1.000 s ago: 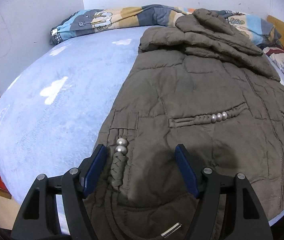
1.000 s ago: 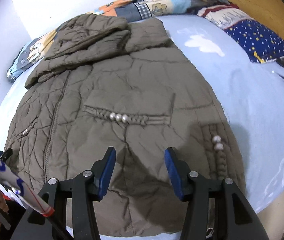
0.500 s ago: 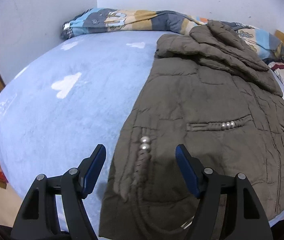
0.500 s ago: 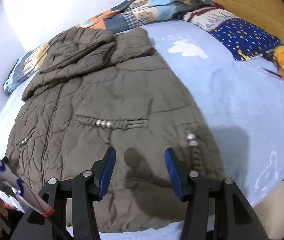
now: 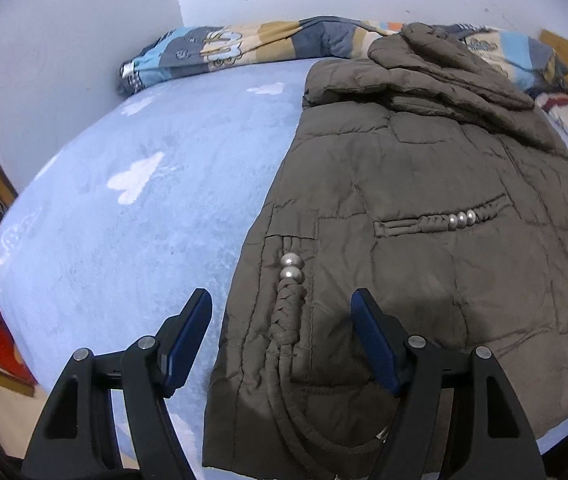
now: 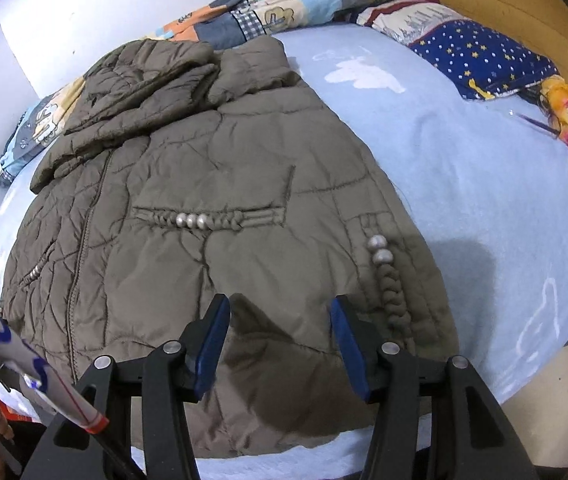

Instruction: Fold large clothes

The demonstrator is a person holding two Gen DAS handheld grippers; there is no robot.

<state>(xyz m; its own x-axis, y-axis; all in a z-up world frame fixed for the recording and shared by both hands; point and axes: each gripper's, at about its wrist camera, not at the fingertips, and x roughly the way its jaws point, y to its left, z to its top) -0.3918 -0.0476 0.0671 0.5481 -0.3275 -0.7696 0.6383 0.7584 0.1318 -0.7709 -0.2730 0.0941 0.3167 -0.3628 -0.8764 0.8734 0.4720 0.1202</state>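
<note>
light blue bed (image 5: pixel 131 216) fills both our views, with the brown padded jacket (image 5: pixel 424 208) spread flat on it, hood end by the patchwork quilt (image 5: pixel 243 46). no containers that we can see. left gripper (image 5: pixel 281 322) and right gripper (image 6: pixel 279 326) hang over the hem, fingers spread, gripping nothing. the hem's near edge is cut off behind them.
</note>
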